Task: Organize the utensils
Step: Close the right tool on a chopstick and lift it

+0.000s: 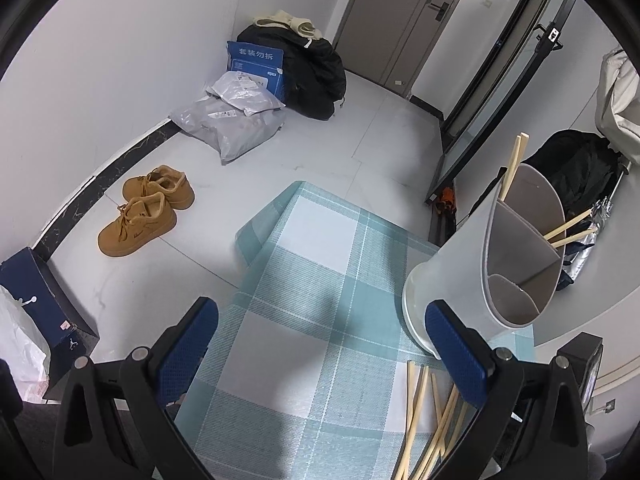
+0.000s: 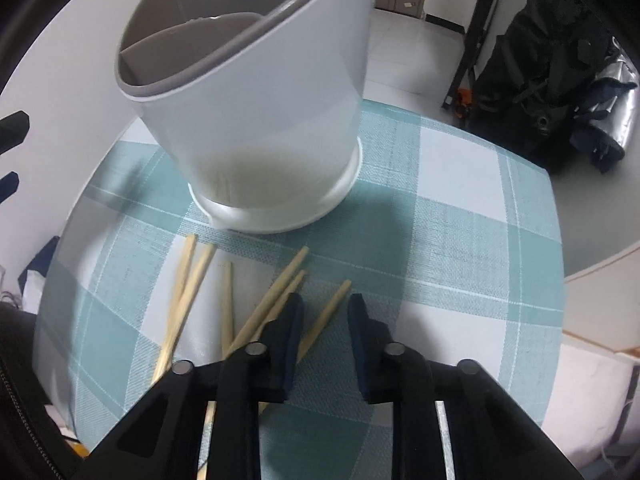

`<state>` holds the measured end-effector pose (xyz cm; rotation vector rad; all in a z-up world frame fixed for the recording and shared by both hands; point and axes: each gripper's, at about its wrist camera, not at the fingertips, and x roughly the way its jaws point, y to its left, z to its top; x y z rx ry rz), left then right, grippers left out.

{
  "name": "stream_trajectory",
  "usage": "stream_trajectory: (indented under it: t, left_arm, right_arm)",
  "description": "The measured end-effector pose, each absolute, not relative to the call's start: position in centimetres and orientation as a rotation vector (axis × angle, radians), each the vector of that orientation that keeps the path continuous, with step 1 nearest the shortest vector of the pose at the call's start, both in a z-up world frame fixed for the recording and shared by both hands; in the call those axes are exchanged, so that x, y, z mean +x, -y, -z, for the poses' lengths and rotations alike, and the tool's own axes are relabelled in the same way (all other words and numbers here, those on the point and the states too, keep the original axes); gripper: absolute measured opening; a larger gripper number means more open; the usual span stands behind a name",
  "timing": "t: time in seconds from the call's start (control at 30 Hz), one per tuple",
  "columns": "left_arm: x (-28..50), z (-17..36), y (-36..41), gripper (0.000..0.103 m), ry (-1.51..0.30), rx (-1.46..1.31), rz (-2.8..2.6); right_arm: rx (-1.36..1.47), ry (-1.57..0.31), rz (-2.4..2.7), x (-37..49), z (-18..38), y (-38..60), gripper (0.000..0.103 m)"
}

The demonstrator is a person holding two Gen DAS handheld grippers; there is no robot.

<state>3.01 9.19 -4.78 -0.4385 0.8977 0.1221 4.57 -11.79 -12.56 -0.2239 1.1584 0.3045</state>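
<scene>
A white utensil holder (image 1: 480, 264) with grey dividers stands on the checked tablecloth (image 1: 320, 300) and holds several wooden chopsticks (image 1: 568, 228). Loose chopsticks (image 1: 432, 420) lie on the cloth in front of it. My left gripper (image 1: 320, 344) is open wide and empty, its right finger beside the holder's base. In the right wrist view the holder (image 2: 260, 100) is just ahead, and several chopsticks (image 2: 192, 292) lie on the cloth. My right gripper (image 2: 324, 312) is partly open, low over the cloth, with one chopstick (image 2: 328, 312) lying between its fingers, not clamped.
The table edge (image 1: 248, 240) drops to a tiled floor with tan shoes (image 1: 144, 208), parcels (image 1: 232, 120), a black bag (image 1: 312, 76) and a blue box (image 1: 44, 300). A black backpack (image 2: 552, 72) sits beyond the table's far right edge.
</scene>
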Motion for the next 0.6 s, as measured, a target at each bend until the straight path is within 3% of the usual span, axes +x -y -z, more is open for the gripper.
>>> stream_trajectory:
  t: [0.1,0.6]
  left_arm:
    - [3.0,5.0,-9.1,0.102,-0.900,-0.432,-0.107]
    - [2.7,7.8,-3.0,0.101,-1.045,-0.188,0.070]
  right_arm:
    - [-0.180,-1.160,-0.313,4.7,12.3,12.3,0.004]
    - [0.137,-1.026,-0.353,4.5,9.0,18.1,0.004]
